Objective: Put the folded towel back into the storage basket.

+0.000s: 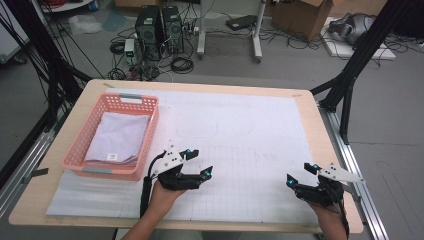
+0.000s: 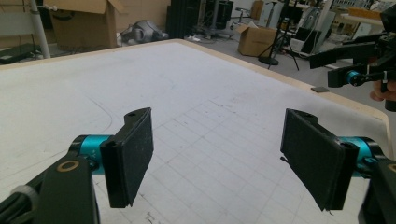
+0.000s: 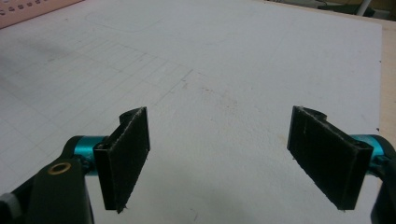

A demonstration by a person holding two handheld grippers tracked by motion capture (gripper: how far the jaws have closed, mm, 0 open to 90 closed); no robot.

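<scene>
At lower frame both grippers, left gripper [image 1: 199, 163] and right gripper [image 1: 300, 174], hover spread and empty, folded cloth [image 1: 120, 136] already lying in the basket [image 1: 131, 100], seemingly finished.

the table [image 1: 250, 120] lies bare between and ahead of the left claw [image 1: 199, 162] and the right claw [image 1: 299, 175]. the basket [image 1: 90, 135] stands just beside the left claw, blocking passage on that side.
</scene>
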